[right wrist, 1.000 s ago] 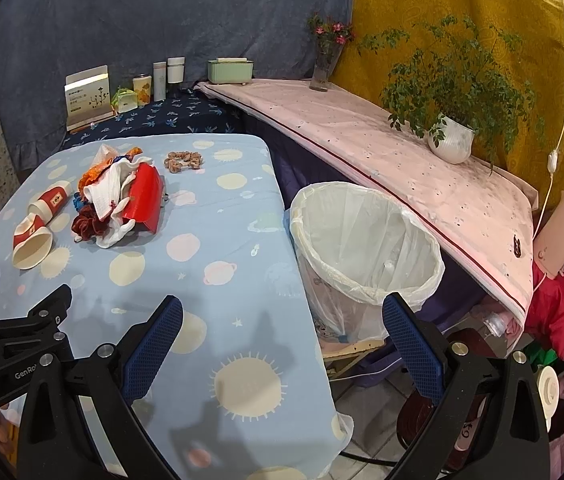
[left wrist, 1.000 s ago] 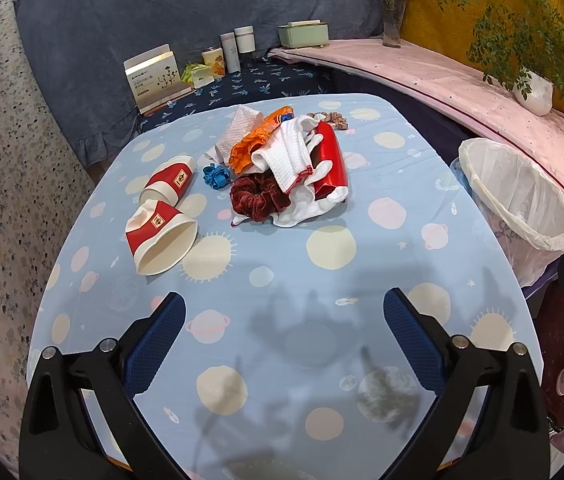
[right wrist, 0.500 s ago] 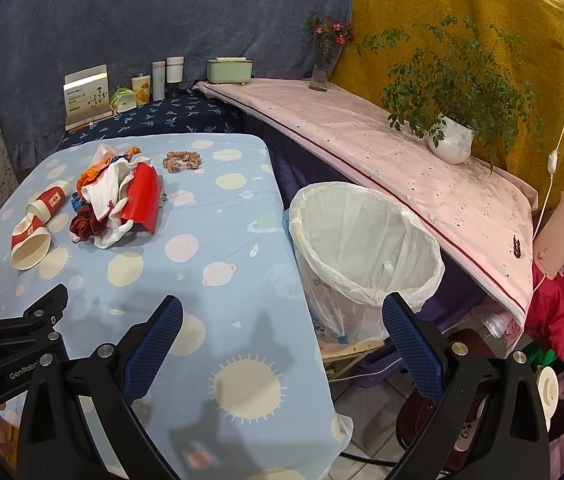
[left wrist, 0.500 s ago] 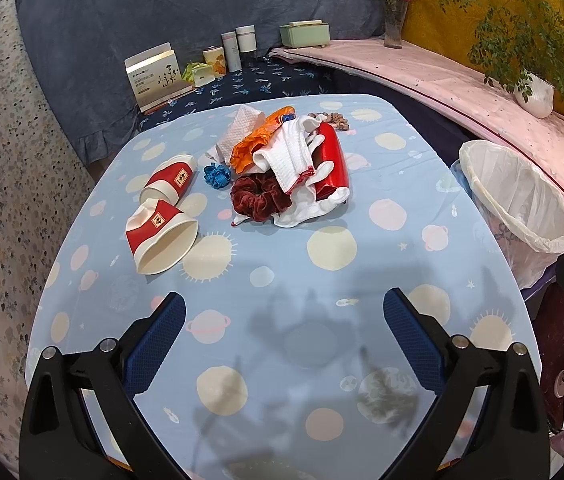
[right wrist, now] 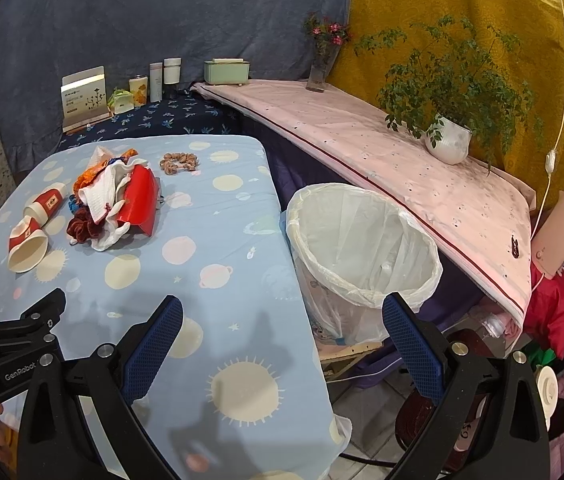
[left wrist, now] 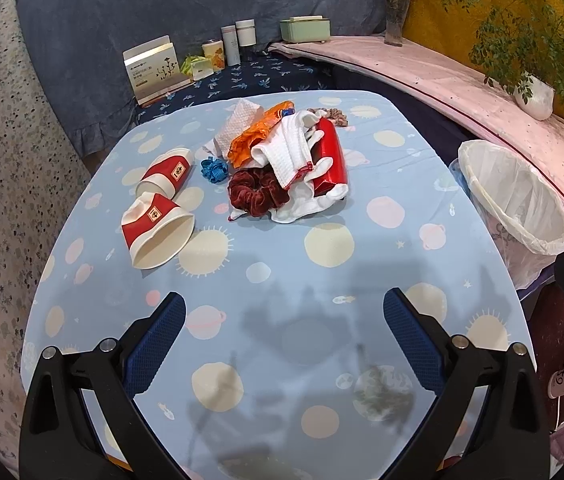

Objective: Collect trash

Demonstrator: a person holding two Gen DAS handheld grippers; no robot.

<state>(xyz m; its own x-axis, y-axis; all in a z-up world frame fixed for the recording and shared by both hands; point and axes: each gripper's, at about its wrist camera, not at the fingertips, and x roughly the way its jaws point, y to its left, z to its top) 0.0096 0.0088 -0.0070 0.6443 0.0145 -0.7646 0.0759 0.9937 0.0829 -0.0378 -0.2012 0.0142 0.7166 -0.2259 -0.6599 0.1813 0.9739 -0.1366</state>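
Note:
Two red and white paper cups [left wrist: 160, 228] [left wrist: 166, 172] lie on their sides at the left of the blue table [left wrist: 282, 280]. Beside them sits a pile: a white glove [left wrist: 287, 152], a red packet [left wrist: 329, 156], an orange wrapper [left wrist: 256, 136], a white tissue [left wrist: 234, 124], a dark red scrunchie [left wrist: 256, 194] and a small blue tie [left wrist: 214, 170]. A bin with a white liner [right wrist: 361, 248] stands off the table's right edge. My left gripper [left wrist: 283, 332] hovers open over the near table. My right gripper [right wrist: 282, 336] is open near the table's right edge, beside the bin.
A brown scrunchie [right wrist: 180, 162] lies at the table's far side. Beyond it a dark shelf holds a card box [left wrist: 154, 68], bottles [left wrist: 238, 42] and a green box [left wrist: 305, 30]. A pink ledge [right wrist: 401, 152] carries a potted plant [right wrist: 447, 144] and a flower vase [right wrist: 321, 68].
Both views have shifted only slightly; the left gripper has eased a little toward the pile. Both grippers stay open and nothing on the table has moved.

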